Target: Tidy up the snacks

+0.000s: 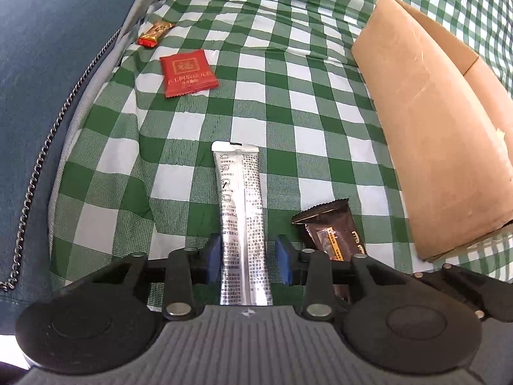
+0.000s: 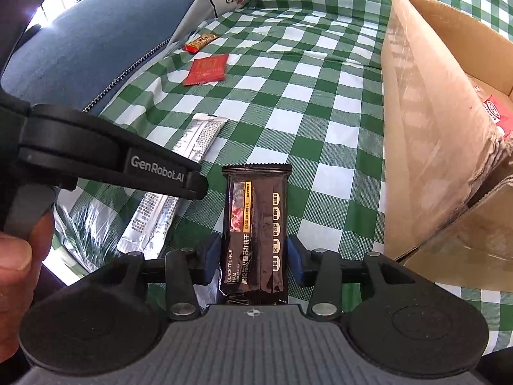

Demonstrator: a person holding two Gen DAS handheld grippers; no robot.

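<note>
1. Snacks are being gathered from a checked cloth (image 1: 288,73): a silver stick (image 1: 242,224) is lying between the spread fingers of the left gripper (image 1: 247,258), and a dark bar (image 2: 255,234) is lying between the spread fingers of the right gripper (image 2: 253,256). Neither pack is being pinched yet, as a gap is showing at each pad.
2. Both packs are being judged light, thin and soft, with slick foil that could slip. The flat mid-body is being judged the best hold, across the narrow width and away from the crimped ends.
3. The bar's contents are being judged brittle, so gentle pressure is being advised.
4. A red sachet (image 1: 188,72) and a small candy (image 1: 156,33) are lying well apart, farther off; a carton (image 2: 426,106) is standing open to the right, with red packs inside.
5. "BLACK TRUFFLE HAM" is being read on the bar and "GenRobot.AI" on the left gripper's body in the right view; the stick's print is too small to be read.
</note>
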